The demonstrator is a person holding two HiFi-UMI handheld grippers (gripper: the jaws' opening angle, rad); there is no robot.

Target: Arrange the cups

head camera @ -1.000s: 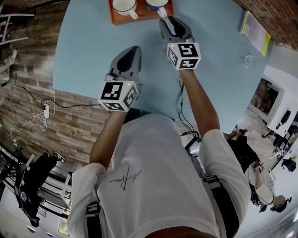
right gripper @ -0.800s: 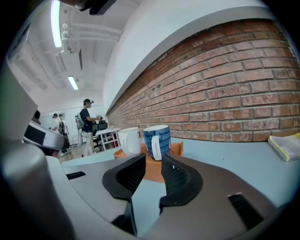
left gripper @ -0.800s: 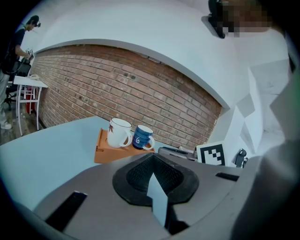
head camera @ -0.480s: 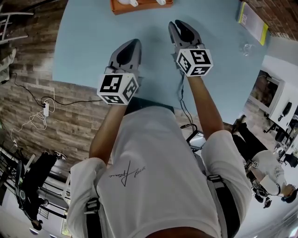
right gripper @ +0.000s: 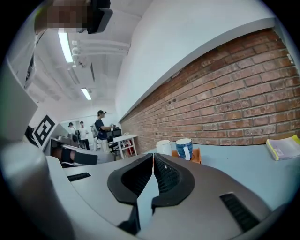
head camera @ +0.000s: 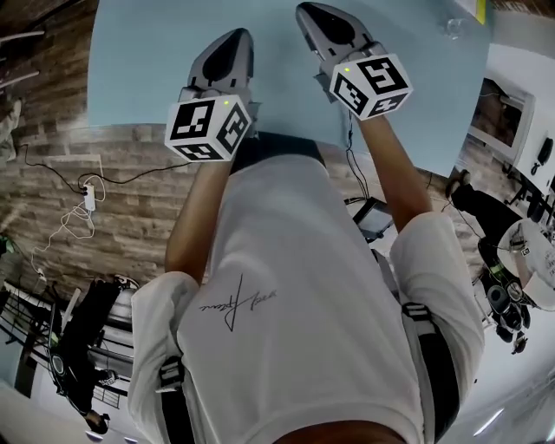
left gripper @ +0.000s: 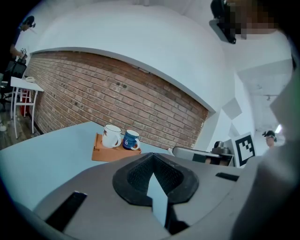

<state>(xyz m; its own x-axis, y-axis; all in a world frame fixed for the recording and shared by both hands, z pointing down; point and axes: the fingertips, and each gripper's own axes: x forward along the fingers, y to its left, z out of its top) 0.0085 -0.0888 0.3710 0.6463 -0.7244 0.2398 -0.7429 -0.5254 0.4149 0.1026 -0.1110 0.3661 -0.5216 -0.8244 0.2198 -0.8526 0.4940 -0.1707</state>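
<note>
A white mug and a blue mug stand side by side on an orange tray far out on the light blue table. The right gripper view has the same white mug and blue mug ahead. Neither mug nor the tray shows in the head view. My left gripper hangs over the table's near edge, well short of the tray, with its tips together and nothing in them. Beside it, my right gripper is closing its jaws, the tips meeting on nothing.
The table ends at a brick-patterned floor with cables to the left. A small glass stands at the table's far right, and a yellow-edged booklet lies near the brick wall. People stand by desks in the background.
Both grippers have drawn back from the tray toward the person and risen. The tray and mugs have slipped out of the head view's top edge.
</note>
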